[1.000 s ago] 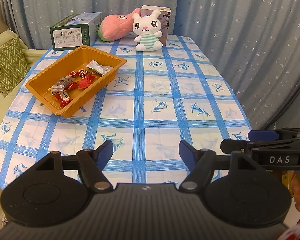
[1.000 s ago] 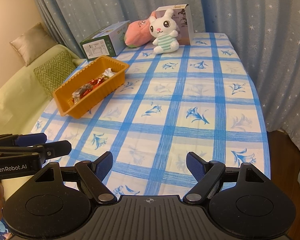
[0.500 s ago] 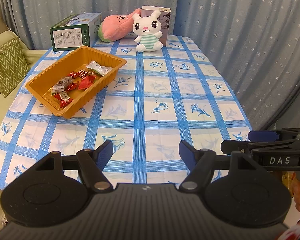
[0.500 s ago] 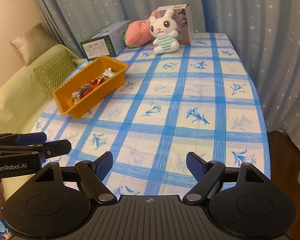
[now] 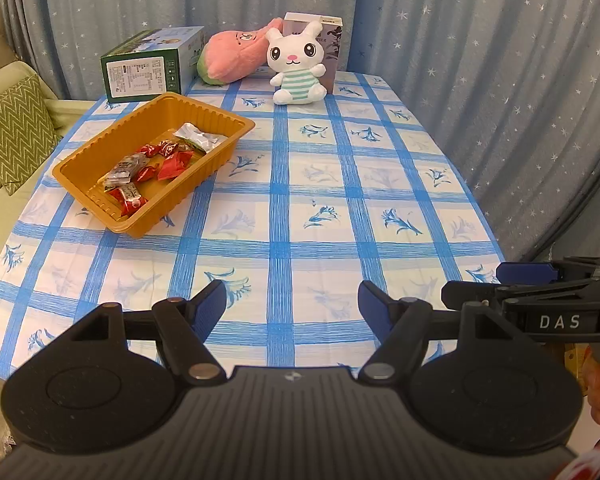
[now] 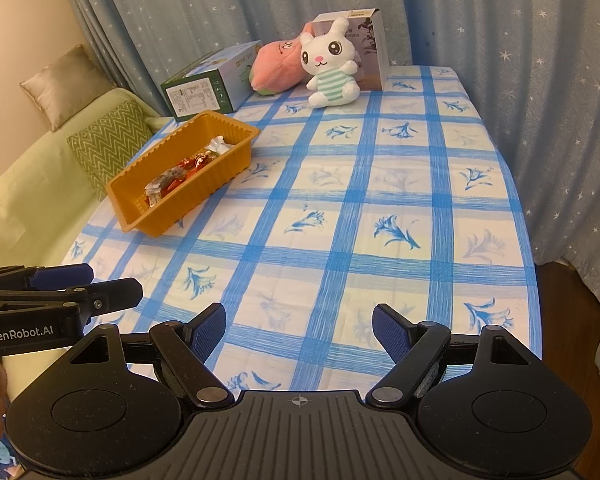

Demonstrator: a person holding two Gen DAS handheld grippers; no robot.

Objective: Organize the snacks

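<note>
An orange tray (image 5: 80, 190) stands on the left part of the table and also shows in the right wrist view (image 6: 204, 196). It holds several wrapped snacks (image 5: 148, 170), red ones and a silver packet (image 5: 198, 136); they also show in the right wrist view (image 6: 180, 176). My left gripper (image 5: 292, 306) is open and empty above the table's near edge. My right gripper (image 6: 298, 326) is open and empty beside it, to the right. Each gripper shows in the other's view: the right one (image 5: 500, 280) and the left one (image 6: 112, 280).
A blue checked tablecloth (image 5: 340, 208) covers the table. At the far end stand a green box (image 5: 148, 66), a pink plush (image 5: 232, 58), a white rabbit plush (image 5: 298, 66) and an upright box (image 5: 332, 36). A sofa with cushions (image 6: 108, 144) is on the left. Curtains hang behind.
</note>
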